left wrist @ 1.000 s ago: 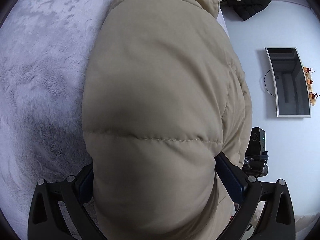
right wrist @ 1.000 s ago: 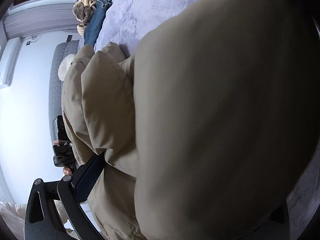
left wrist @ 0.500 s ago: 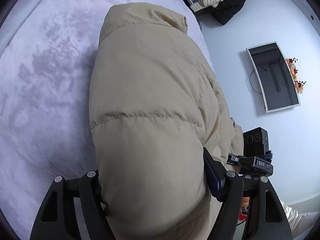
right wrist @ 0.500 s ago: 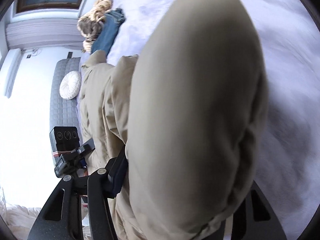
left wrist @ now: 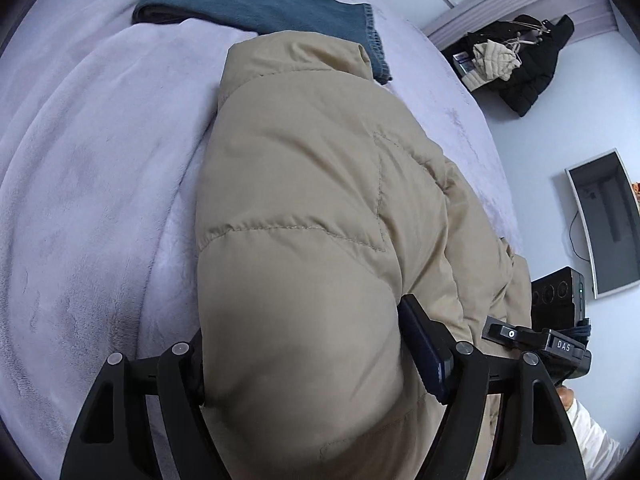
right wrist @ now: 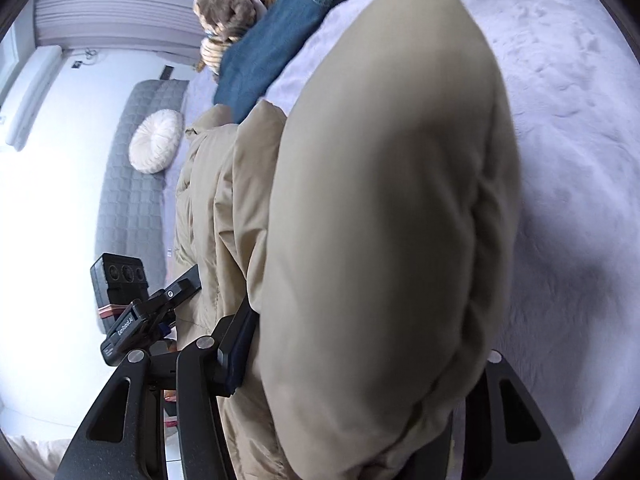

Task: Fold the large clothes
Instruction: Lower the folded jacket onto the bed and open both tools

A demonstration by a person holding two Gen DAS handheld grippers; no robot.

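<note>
Both tools are clamped on the beige puffer jacket (left wrist: pixel 304 208), which is lifted off the lavender bed (left wrist: pixel 80 168) at the near end and trails away toward the bed's far edge, its collar end lying near the folded blue jeans (left wrist: pixel 256 4) there. The left tool (left wrist: pixel 304 364) pinches a thick padded bulge of the jacket between its two fingers; the right tool (right wrist: pixel 360 344) grips a similar swollen roll, so much filling bunched between the fingers that the right-hand finger is mostly hidden behind the cloth. Holding one side in each tool keeps the bulky garment spread between them, which seems to be the way to carry the near part over onto the far part for a fold. The jeans, with a braided tan bundle (right wrist: pixel 236 4) beside them at the far edge, look already dealt with. The padding is slippery and springy, so a shallow pinch could let it slide out.
</note>
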